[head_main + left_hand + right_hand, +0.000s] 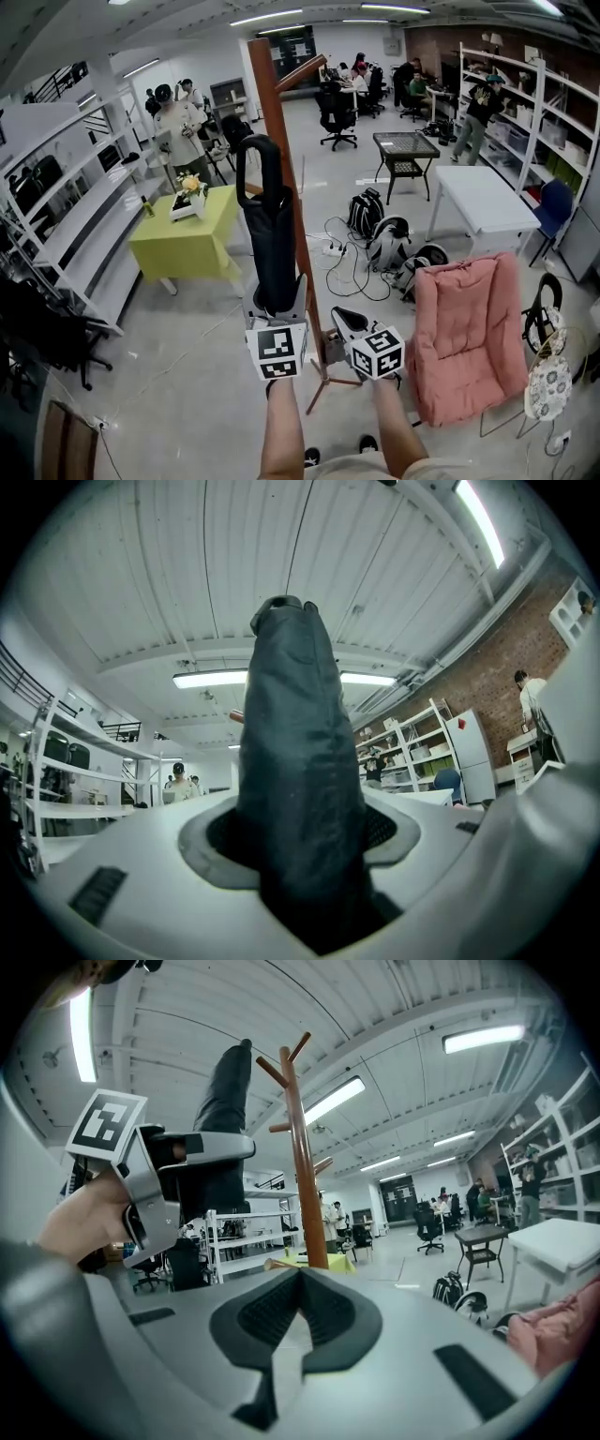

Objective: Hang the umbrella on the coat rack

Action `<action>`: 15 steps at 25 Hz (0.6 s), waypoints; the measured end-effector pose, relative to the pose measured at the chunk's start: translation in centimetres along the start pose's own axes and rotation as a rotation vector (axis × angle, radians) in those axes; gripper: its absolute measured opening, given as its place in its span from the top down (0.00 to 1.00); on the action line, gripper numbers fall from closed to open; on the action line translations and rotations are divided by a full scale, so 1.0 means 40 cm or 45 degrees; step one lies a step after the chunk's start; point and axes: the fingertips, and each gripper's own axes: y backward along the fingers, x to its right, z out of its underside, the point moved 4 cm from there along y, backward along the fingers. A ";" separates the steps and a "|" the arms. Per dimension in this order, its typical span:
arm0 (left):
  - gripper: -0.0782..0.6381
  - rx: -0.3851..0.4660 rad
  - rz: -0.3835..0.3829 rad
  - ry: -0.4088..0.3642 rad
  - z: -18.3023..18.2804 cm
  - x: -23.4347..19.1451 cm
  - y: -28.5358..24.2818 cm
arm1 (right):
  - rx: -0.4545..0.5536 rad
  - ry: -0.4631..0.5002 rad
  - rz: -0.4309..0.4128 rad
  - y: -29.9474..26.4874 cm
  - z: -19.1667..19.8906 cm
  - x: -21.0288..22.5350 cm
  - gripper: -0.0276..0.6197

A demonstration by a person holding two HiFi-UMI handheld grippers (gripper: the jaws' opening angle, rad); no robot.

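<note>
The person's forearms are nearest, each ending in a gripper with a marker cube. The left gripper (277, 305) is clamped on the lower end of a folded dark umbrella (274, 234); in the left gripper view its pads press on the fabric (300, 761) from both sides. The right gripper (345, 323) has its jaws closed together with nothing between them, and it sits just right of the wooden coat rack's (270, 103) lower post.

The umbrella stands upright, with its long axis nearly parallel to the coat rack's post, just in front of it and to its left. The dark loop (246, 164) at the umbrella's top faces the post. The rack's angled pegs (302, 70) branch off higher up the post than the loop. In the right gripper view the umbrella (225, 1101) rises left of the post (305, 1166), apart from the pegs.

The hang looks not yet done. The loop probably has to travel up and across to the post, then drop over a peg. The left gripper is the one placed to do it.
</note>
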 end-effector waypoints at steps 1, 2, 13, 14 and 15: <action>0.51 -0.003 0.009 0.014 -0.001 0.000 -0.008 | 0.005 0.001 0.001 0.000 -0.003 0.002 0.95; 0.51 -0.003 0.015 0.032 -0.001 0.001 -0.016 | 0.008 0.005 0.001 0.000 -0.006 0.004 0.95; 0.51 -0.053 0.035 0.011 0.016 0.007 -0.056 | 0.009 0.012 0.017 0.013 0.001 0.022 0.95; 0.51 -0.056 0.034 0.012 0.017 0.005 -0.058 | 0.011 0.009 0.019 0.015 0.000 0.023 0.95; 0.51 -0.061 0.033 0.012 0.019 0.003 -0.059 | 0.014 0.002 0.019 0.017 0.000 0.022 0.95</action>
